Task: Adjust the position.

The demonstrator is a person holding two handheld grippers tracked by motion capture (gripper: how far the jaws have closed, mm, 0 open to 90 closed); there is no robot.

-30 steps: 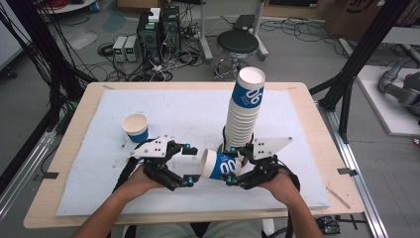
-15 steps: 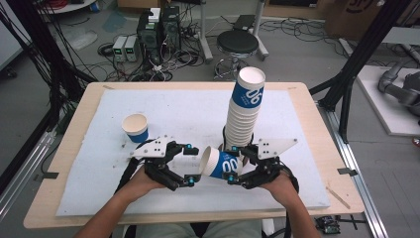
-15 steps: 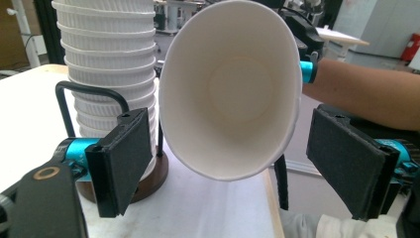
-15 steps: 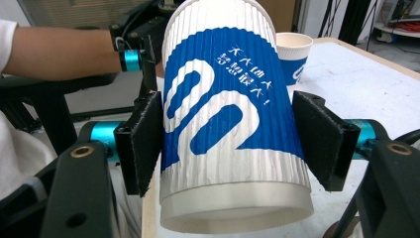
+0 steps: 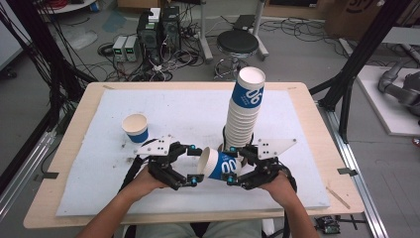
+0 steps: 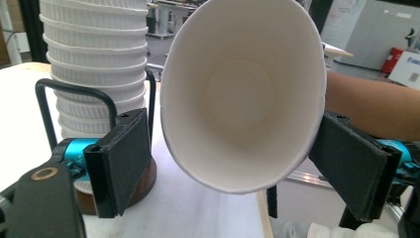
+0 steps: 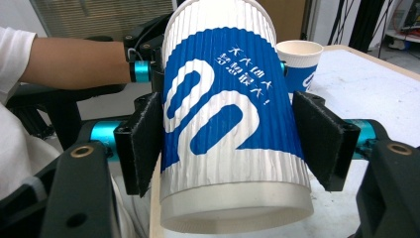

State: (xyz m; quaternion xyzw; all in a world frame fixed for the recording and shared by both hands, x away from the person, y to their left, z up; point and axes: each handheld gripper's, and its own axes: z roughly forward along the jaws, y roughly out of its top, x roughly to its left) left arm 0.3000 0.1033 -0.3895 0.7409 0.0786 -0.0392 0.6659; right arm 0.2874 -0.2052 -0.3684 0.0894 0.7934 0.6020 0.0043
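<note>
High view: blue-and-white ribbed paper cup (image 5: 221,164) lies sideways at lower centre, clamped by right gripper (image 5: 236,168), rim offered to left gripper (image 5: 195,164).

Left gripper view: its jaws, just widening, flank the cup's mouth; right pad seems to touch.

Right gripper view: pads squeeze the cup's sides, centre frame.

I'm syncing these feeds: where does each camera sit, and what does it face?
High view: above the person's side, looking down on the table; both forearms, left gripper, right gripper.
Left gripper view: on the left gripper, facing into the held cup; the other forearm.
Right gripper view: on the right gripper, facing that cup's blue side; the left forearm.
All share the cup.
</note>
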